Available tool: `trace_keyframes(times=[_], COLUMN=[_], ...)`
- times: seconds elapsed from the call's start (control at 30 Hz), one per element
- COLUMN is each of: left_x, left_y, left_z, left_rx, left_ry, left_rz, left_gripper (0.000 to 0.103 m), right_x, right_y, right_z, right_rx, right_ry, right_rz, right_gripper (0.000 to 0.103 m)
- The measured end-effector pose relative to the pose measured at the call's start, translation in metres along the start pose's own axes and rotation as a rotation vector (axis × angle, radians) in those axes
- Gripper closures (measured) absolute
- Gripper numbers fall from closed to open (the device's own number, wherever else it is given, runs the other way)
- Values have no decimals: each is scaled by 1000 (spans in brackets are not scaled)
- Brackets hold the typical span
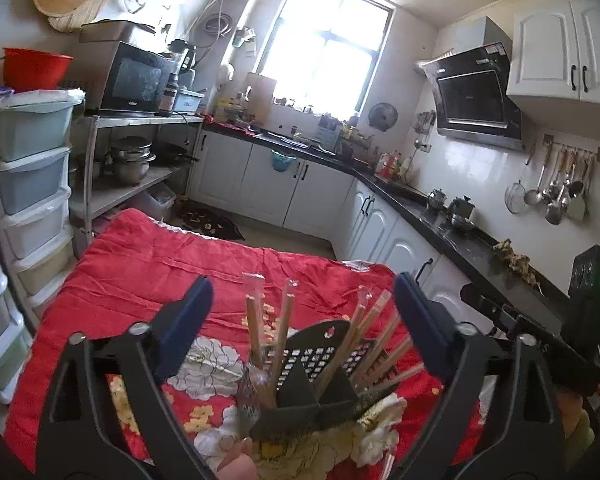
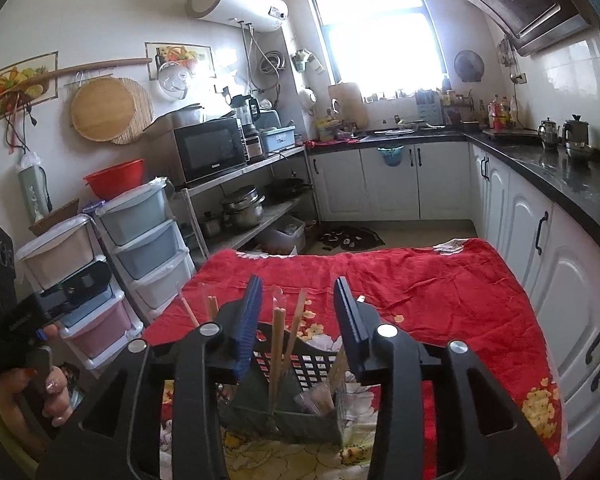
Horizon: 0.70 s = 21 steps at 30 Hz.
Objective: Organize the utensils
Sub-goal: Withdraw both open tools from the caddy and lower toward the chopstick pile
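A dark grey perforated utensil holder (image 1: 320, 392) stands on the red flowered cloth (image 1: 172, 280) and holds several wooden chopsticks (image 1: 254, 332) upright, some in clear plastic sleeves. My left gripper (image 1: 300, 320) is open, its blue pads wide apart on either side of the holder, holding nothing. In the right wrist view the same holder (image 2: 284, 400) with chopsticks (image 2: 278, 356) stands just below my right gripper (image 2: 298, 320), which is open and empty, its fingers straddling the chopstick tops.
The cloth-covered table (image 2: 440, 292) sits in a narrow kitchen. Stacked plastic drawers (image 2: 144, 240) and a metal rack with a microwave (image 2: 210, 150) stand on the left. White cabinets under a black countertop (image 2: 560, 176) run along the right. The person's left hand (image 2: 40, 384) shows at left.
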<state>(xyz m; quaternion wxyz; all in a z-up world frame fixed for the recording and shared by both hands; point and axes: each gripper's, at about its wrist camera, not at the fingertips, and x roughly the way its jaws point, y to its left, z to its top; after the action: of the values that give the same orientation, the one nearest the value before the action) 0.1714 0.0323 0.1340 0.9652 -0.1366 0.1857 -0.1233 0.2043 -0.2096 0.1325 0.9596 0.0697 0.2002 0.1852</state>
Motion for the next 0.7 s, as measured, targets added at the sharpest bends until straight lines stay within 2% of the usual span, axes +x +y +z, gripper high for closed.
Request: trace_keyframes(times=[0.07,0.2,0.43,0.7], left_x=[-5,-16,-41,-56], left_y=[-2,-5,-8,-1], left_z=[-3,-11,-31,-64], left_rx=[3,0,-8,-52], left_ry=[3,8,4,44], left_rz=[-5,-18,-39,-40], left_gripper=[11,11,11,11], right_x=[-7,-19,-40,-55], right_y=[1,3,3,7], right_z=[-3,-10,-27,-47], right_rx=[-11,-22,-30,-34], right_ry=[-6,-12,-7,3], right_rz=[-4,-5,-9,-5], right_gripper=[61,55,52,48])
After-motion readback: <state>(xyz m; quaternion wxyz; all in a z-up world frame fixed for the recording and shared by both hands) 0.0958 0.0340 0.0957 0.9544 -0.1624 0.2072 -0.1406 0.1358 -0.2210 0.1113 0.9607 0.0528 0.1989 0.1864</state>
